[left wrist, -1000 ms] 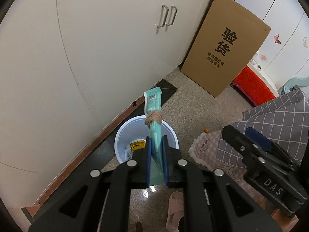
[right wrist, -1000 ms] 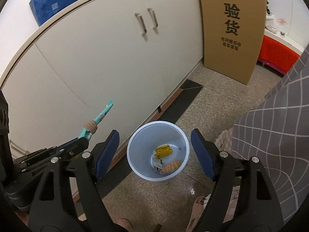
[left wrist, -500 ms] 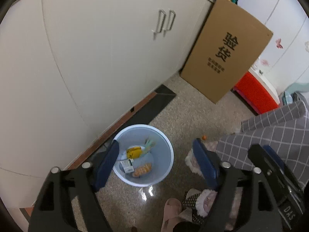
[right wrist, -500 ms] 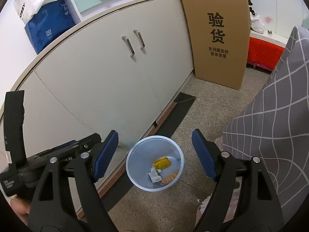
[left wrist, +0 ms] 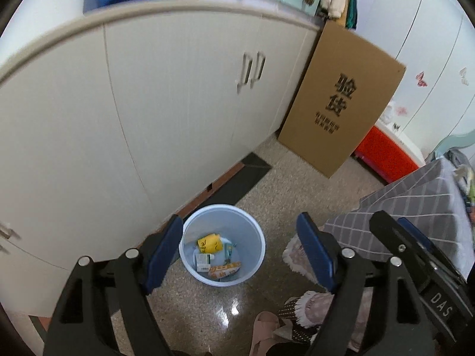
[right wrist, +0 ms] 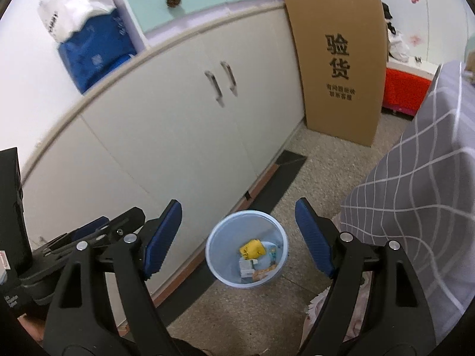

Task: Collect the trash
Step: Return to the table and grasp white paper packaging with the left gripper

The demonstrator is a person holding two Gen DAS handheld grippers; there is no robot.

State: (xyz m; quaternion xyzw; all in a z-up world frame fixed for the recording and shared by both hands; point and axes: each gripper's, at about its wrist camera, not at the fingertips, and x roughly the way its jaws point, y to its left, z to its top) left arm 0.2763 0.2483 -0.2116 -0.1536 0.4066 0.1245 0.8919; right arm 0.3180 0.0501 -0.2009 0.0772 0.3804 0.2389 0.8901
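Note:
A pale blue round trash bin (left wrist: pixel 193 231) stands on the speckled floor beside the white cabinets, and it also shows in the right wrist view (right wrist: pixel 216 246). Inside lie a yellow packet (left wrist: pixel 209 242), a small white box (left wrist: pixel 204 261), an orange wrapper (left wrist: pixel 224 269) and a teal wrapper (left wrist: pixel 229 249). My left gripper (left wrist: pixel 240 255) is open and empty, high above the bin. My right gripper (right wrist: pixel 239 240) is open and empty, also above the bin. The left gripper's body (right wrist: pixel 89 237) shows at the left of the right wrist view.
White cabinets (left wrist: pixel 148 103) run along the left. A tall cardboard box (left wrist: pixel 341 101) leans at their far end, with a red box (left wrist: pixel 386 154) behind it. A grey checked cloth (left wrist: pixel 415 207) hangs at the right. Slippers (left wrist: pixel 297 311) lie on the floor below.
My left gripper opened and let go of the teal wrapper, which now lies in the bin. Both grippers have risen, away from the bin.

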